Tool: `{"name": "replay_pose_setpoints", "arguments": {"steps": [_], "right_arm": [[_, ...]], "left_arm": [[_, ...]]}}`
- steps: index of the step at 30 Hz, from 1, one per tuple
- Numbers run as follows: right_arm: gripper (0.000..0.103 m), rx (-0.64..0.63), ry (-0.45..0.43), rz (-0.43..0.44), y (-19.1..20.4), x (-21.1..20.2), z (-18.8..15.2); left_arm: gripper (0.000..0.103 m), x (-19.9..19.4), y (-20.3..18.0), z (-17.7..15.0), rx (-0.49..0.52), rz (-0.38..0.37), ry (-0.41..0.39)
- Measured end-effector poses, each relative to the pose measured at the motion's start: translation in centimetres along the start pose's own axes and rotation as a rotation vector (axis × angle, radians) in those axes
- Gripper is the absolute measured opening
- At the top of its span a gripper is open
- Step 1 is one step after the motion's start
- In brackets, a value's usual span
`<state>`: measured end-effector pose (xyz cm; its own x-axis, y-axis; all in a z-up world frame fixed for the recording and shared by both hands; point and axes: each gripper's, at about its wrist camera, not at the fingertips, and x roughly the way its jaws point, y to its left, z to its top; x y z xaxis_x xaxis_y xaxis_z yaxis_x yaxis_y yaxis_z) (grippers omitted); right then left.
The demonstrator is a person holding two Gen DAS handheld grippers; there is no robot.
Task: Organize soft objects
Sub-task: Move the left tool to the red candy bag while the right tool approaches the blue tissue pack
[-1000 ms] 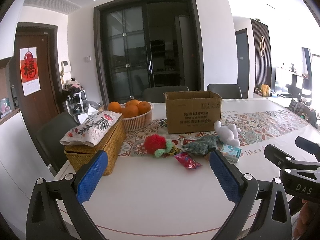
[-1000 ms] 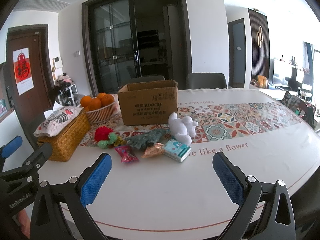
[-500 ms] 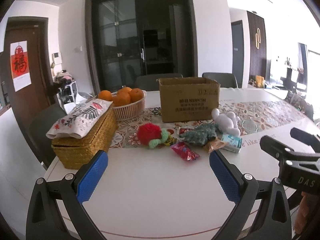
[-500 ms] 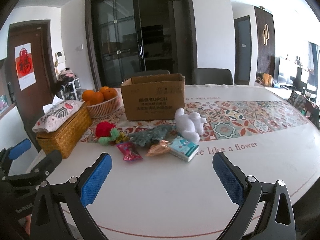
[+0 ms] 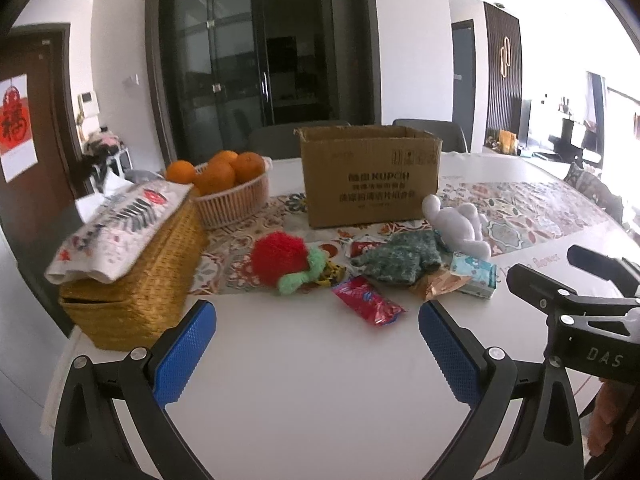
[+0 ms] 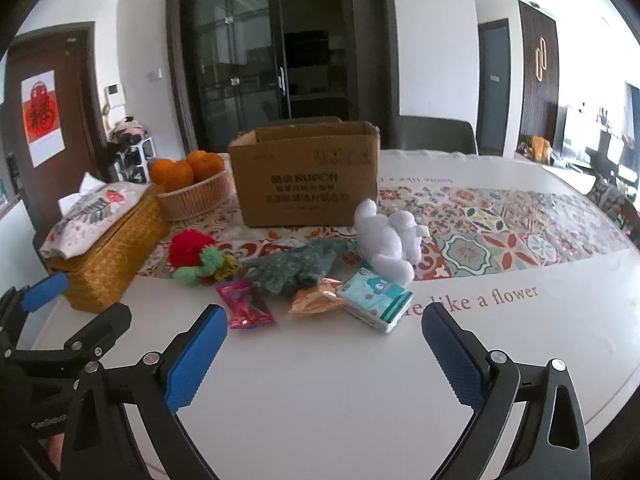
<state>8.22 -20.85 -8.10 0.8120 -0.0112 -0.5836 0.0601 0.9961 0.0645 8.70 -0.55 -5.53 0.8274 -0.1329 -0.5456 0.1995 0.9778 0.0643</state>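
Blue-padded fingers of the left gripper (image 5: 316, 344) are hovering wide apart above the white table (image 5: 320, 392), gripping nothing. The right gripper (image 6: 324, 352) is hanging likewise, spread wide and empty, beside it. Just beyond both, a cluster of small things is lying near the table's middle: a red snack packet (image 5: 366, 306) nearest, an orange wrapper (image 6: 316, 302) and a teal tissue pack (image 6: 376, 304) touching each other to its right. Behind these, a red and green knitted toy (image 5: 286, 264) is sitting left, a green knitted glove (image 5: 400, 262) is lying in the middle, and a white plush toy (image 6: 388, 242) is resting right, on a patterned table runner (image 6: 500, 232). Farther back, an open cardboard box (image 5: 370, 176) is standing upright. To its left are a basket of oranges (image 5: 228, 188) and a woven tissue box (image 5: 136, 280) under a printed cloth. Dark glass doors (image 5: 260, 56) are filling the far wall. The box's inside is hidden from view, and the printing on it is too blurred to read fully.
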Motion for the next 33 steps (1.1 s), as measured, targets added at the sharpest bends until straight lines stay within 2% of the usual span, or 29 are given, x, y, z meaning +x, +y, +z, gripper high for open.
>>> {"name": "replay_pose_setpoints", "arguments": {"steps": [9, 13, 17, 22, 33], "right_arm": [[0.095, 0.044, 0.081, -0.013, -2.5, 4.1, 0.6], [0.095, 0.026, 0.133, -0.015, -3.3, 5.9, 0.9], [0.095, -0.041, 0.203, -0.020, -3.7, 8.0, 1.4], [0.095, -0.129, 0.300, -0.012, -4.5, 10.7, 1.7], [0.095, -0.236, 0.416, 0.013, -5.7, 15.2, 1.7]], "left_arm": [[0.103, 4.6, -1.4, 0.8, -0.045, -0.009, 0.070], [0.103, 5.9, -1.9, 0.9, -0.097, 0.041, 0.087], [0.103, 6.5, -1.9, 0.8, -0.201, 0.093, 0.104], [0.103, 7.8, -3.1, 1.2, -0.231, 0.133, 0.125], [0.103, 13.8, -4.8, 0.3, -0.252, 0.105, 0.278]]}}
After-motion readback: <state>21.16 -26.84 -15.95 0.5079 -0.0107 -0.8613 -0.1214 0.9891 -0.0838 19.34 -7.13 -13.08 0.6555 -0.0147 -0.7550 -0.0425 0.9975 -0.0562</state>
